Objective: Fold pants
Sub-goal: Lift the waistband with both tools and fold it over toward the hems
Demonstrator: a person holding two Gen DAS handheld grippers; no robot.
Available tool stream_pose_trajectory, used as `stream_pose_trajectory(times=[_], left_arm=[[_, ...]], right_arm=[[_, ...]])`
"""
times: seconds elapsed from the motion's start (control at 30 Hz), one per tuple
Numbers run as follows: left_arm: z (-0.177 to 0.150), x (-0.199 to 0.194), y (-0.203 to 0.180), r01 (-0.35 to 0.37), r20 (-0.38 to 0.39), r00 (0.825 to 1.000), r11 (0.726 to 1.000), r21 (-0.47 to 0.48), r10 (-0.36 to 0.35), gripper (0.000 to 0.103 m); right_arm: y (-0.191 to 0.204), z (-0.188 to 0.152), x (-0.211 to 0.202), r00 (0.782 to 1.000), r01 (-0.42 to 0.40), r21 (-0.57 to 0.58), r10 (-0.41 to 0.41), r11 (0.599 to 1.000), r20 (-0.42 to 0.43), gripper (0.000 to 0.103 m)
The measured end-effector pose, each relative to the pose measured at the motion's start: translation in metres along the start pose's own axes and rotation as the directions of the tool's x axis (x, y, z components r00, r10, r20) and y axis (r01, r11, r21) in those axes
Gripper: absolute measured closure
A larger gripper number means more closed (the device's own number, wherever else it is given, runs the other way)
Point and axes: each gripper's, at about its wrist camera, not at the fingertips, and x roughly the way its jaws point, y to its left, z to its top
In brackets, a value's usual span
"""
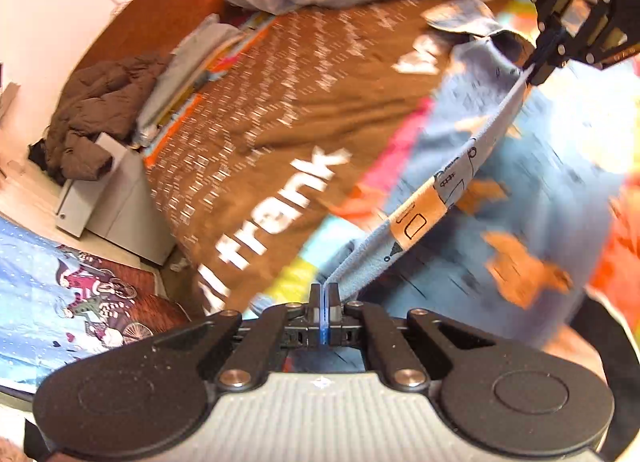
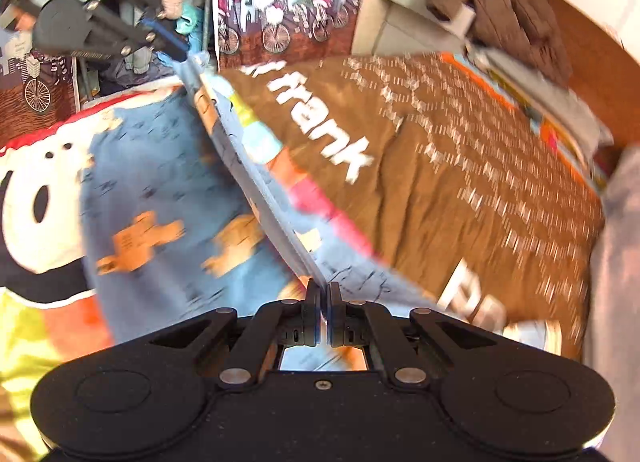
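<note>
Both clamped on the pants (image 1: pixel 460 181): left hand-held gripper (image 1: pixel 325 294) pinches one end of the top edge, right hand-held gripper (image 2: pixel 323 294) the other, edge stretched taut between them. Pants hang above the bed, over the brown blanket (image 1: pixel 280 101) and the colourful sheet (image 2: pixel 36 197). To fold cleanly, I'd keep the jaws tight and tension even, carry both ends level, lay the fabric flat before letting go. Slack or a twist likely bunches the cloth

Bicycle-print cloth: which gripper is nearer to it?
Left. The left gripper has the bicycle-print cloth close at its left side; the right gripper sees it farther off, beyond the left gripper. Both are shut on the pants.
</note>
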Motion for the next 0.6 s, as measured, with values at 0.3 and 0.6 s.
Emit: stream_pose_trajectory(times=[0.3, 0.6], left_arm=[[-0.038, 0.018, -0.041, 0.014, -0.079, 0.997, 1.000, -0.024, -0.016, 0.103], [-0.025, -0.012, -0.021, -0.020, -0.034, 0.999, 1.000, -0.014, 0.019, 0.103]], right_arm=[[0.054, -0.039, 0.030, 0.997, 0.043, 0.053, -0.040, 0.998, -0.059, 0.102], [0.044, -0.025, -0.001, 0.997, 0.075, -0.007, -0.075, 0.997, -0.006, 0.102]])
